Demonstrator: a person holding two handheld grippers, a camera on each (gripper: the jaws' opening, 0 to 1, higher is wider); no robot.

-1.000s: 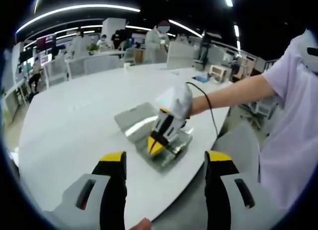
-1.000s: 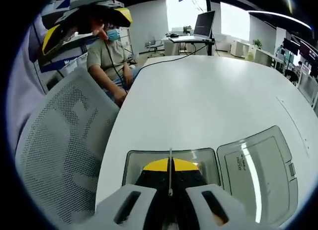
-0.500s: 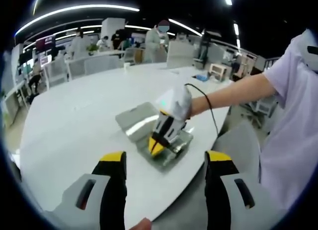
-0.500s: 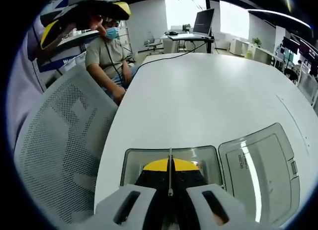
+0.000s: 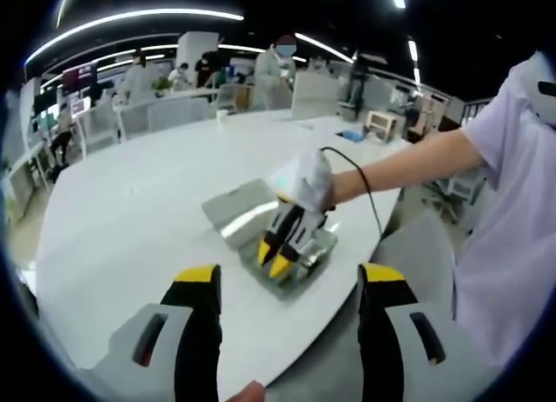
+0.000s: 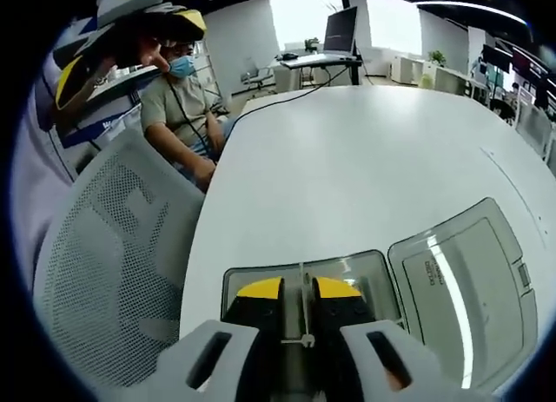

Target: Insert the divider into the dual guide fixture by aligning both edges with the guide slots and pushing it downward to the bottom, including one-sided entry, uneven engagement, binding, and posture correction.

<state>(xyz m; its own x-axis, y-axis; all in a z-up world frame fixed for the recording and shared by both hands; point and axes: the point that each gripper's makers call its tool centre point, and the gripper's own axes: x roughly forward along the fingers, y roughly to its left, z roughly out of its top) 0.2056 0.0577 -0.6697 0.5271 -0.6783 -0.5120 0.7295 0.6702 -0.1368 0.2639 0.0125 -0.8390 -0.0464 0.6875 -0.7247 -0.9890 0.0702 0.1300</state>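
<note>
The divider (image 6: pixel 303 291), a thin plate seen edge-on, stands in the clear box (image 6: pixel 261 279) on the white table (image 6: pixel 347 159), in the narrow gap between the right gripper's (image 6: pixel 299 288) yellow-tipped jaws, which are slightly parted; whether they touch it I cannot tell. The box's hinged lid (image 6: pixel 469 280) lies open beside it, with a label too small to read. The left gripper (image 5: pixel 287 276) hangs wide open, holding nothing, above the near table edge, well apart from the box. A mesh chair (image 6: pixel 104 246) stands beside the table.

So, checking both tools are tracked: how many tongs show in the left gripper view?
2: left tongs at the bottom edge, open; right tongs mid-frame, over the grey fixture.
</note>
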